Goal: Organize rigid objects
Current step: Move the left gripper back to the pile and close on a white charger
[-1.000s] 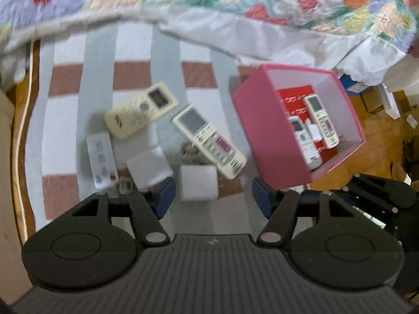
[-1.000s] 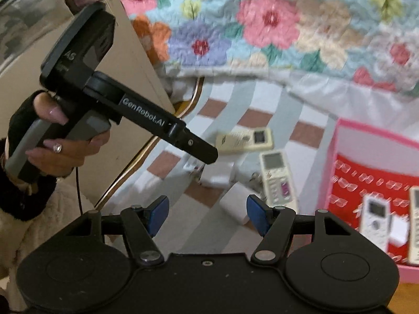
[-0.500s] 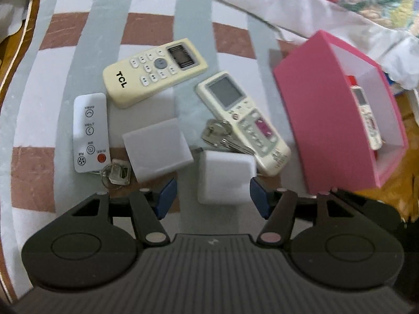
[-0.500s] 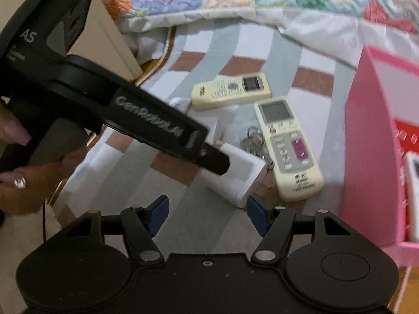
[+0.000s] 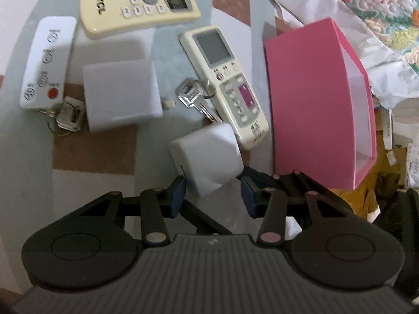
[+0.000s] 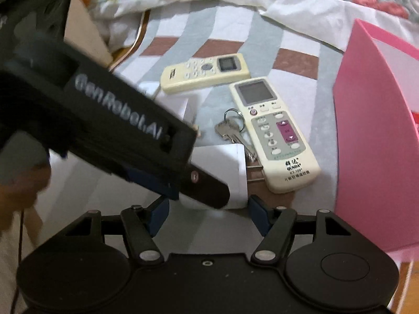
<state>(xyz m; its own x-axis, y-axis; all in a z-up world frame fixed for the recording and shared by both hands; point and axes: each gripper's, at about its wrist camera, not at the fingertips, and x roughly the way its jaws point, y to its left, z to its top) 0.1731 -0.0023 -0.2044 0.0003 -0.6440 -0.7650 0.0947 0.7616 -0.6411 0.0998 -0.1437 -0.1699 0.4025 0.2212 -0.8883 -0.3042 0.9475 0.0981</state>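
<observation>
Left gripper [image 5: 213,192] is closing around the white charger cube [image 5: 207,157], pads not pressing yet, keys [image 5: 195,96] at its 12 o'clock. Corner grip might twist it loose. Right gripper [image 6: 209,216] spread, empty.

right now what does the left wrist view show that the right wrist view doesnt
Only the left wrist view: a slim white remote with a red button, a second key bunch at its end, and the whole larger white cube.

Only the right wrist view: the left tongs' black body from outside, marked GenRobot.AI, and the QUNDA label on the remote.

Both: the cream TCL remote, the QUNDA remote, the keys on a ring, the pink box, and the white plug adapter between the closing left tongs.
</observation>
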